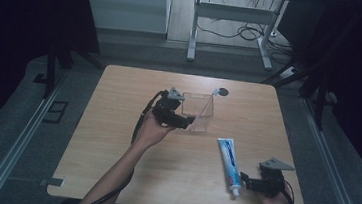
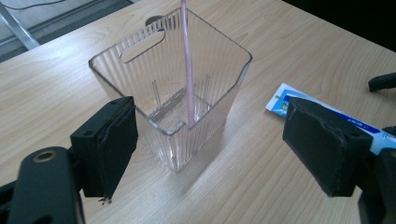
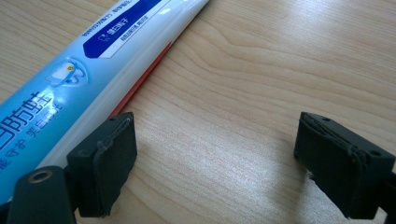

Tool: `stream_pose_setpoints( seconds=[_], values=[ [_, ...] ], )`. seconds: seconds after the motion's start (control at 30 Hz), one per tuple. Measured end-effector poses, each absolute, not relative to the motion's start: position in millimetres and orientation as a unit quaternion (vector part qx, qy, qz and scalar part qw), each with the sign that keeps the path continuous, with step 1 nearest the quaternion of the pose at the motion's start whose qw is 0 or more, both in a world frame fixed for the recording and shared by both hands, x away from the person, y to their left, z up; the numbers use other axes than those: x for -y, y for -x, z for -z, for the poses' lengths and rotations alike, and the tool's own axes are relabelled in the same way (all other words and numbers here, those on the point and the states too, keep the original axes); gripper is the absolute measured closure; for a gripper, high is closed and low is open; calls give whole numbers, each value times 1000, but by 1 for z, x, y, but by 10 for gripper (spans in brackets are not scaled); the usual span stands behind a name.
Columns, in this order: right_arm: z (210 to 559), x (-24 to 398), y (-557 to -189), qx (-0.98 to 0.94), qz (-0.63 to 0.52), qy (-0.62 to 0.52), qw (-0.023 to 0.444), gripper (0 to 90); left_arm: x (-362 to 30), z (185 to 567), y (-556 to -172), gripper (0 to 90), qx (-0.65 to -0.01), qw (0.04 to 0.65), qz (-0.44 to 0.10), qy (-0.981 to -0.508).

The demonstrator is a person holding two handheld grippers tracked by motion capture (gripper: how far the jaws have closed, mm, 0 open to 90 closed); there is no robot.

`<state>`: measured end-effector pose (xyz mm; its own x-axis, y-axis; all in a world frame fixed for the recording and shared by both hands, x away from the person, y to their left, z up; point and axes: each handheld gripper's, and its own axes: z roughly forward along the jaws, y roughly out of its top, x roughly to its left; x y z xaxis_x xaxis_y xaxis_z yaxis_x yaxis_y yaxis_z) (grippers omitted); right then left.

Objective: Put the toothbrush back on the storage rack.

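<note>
Clear ribbed plastic bin (image 2: pixel 173 100) stands upright mid-table, pink toothbrush (image 2: pixel 187 70) leaning inside it, head up past the rim. Left gripper (image 2: pixel 210 140) sits just beside the bin's near corner, jaws wide apart, nothing between the pads, bin not touched. Toothpaste tube (image 1: pixel 228 164) lies flat on the wooden table (image 1: pixel 118 106), right of the bin, cap toward the person. Right gripper (image 3: pixel 215 163) rests near the cap end, jaws spread, empty, tube just outside its left jaw.
</note>
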<state>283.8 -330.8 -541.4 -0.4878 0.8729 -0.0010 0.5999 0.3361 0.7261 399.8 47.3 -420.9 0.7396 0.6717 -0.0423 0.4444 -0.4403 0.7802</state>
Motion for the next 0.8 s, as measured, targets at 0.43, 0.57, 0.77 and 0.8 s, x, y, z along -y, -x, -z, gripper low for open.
stream_pose_setpoints(
  seconds=[0.43,0.57,0.77,0.8],
  values=[
    [541,331,-284,-792,-341,-465,200,128,-69,433,-384,152,-338,401,-151,-838],
    [541,331,-284,-792,-340,-465,200,128,-75,438,-378,145,-343,402,-151,-836],
    [541,331,-284,-792,-340,-465,200,128,-85,447,-370,143,-349,402,-148,-833],
    [541,331,-284,-792,-340,-465,200,128,-87,449,-369,142,-350,401,-148,-833]
  ],
)
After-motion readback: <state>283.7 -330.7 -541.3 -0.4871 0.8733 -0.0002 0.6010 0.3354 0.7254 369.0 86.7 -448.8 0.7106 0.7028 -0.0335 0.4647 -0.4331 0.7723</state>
